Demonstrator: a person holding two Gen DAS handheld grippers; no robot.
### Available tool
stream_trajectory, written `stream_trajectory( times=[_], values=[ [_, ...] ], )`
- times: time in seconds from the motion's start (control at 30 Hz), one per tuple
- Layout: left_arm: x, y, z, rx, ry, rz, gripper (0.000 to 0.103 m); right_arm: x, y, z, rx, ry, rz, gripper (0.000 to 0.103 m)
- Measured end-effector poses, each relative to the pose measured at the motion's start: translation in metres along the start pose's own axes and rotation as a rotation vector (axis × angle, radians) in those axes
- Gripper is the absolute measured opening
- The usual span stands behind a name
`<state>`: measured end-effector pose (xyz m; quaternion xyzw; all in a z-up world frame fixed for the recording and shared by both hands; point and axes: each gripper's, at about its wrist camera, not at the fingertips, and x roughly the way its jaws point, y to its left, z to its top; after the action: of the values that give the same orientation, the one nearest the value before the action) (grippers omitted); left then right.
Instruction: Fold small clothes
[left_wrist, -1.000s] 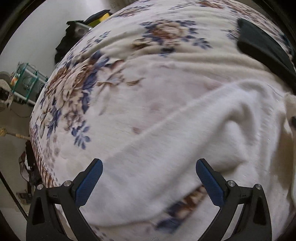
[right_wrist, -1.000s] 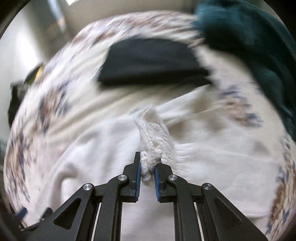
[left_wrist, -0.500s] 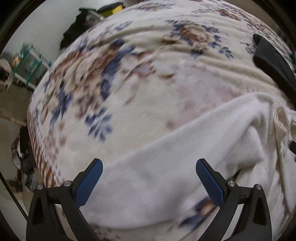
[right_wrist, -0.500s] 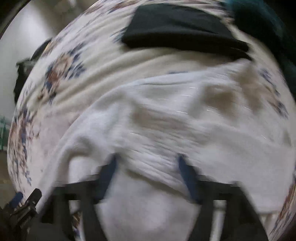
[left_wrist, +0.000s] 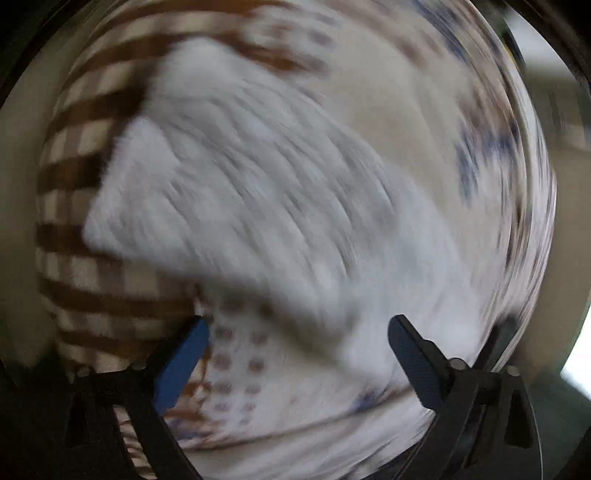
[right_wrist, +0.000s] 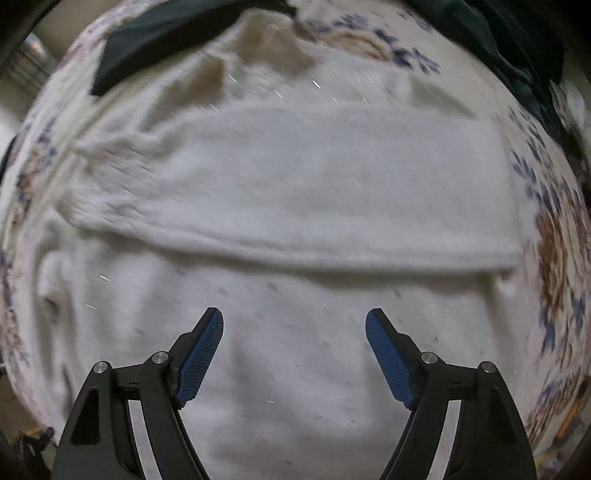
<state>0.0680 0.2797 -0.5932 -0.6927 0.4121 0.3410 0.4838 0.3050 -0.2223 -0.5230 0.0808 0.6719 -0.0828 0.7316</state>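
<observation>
— Grippers?
— We find the right gripper (right_wrist: 294, 356) wide, just opened, holding nothing; the left gripper (left_wrist: 297, 363) wide, narrowing.
— Sweater (right_wrist: 295, 192)?
— Below both, sleeve folded across, apparently released to lie flat.

**Flowered bedspread, pale wall at the edges**

A cream bedspread (right_wrist: 554, 229) with blue and brown flowers fills most of the right wrist view. In the blurred left wrist view its brown checked border (left_wrist: 85, 177) shows, with a pale wall (left_wrist: 18, 155) beyond it.
</observation>
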Motion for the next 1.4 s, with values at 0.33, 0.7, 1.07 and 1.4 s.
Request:
stream_trajectory(
  times=[0.33, 0.7, 1.07, 1.4],
  values=[
    [-0.05, -0.103, 0.016, 0.326, -0.296, 0.027, 0.007, -0.007, -0.028, -0.007, -0.027, -0.028, -0.127, 0.081],
    [-0.006, -0.268, -0.196, 1.23, -0.298, -0.081, 0.007, -0.007, -0.035, 0.027, -0.019, -0.073, -0.179, 0.086],
    [0.132, -0.274, -0.478, 1.637, 0.223, -0.149, 0.01, -0.012, -0.128, 0.016, 0.137, -0.046, -0.202, 0.086],
    [0.111, -0.281, -0.464, 1.749, 0.092, -0.041, 0.082, -0.048, -0.205, 0.044, 0.292, -0.083, 0.072, 0.086]
  ],
)
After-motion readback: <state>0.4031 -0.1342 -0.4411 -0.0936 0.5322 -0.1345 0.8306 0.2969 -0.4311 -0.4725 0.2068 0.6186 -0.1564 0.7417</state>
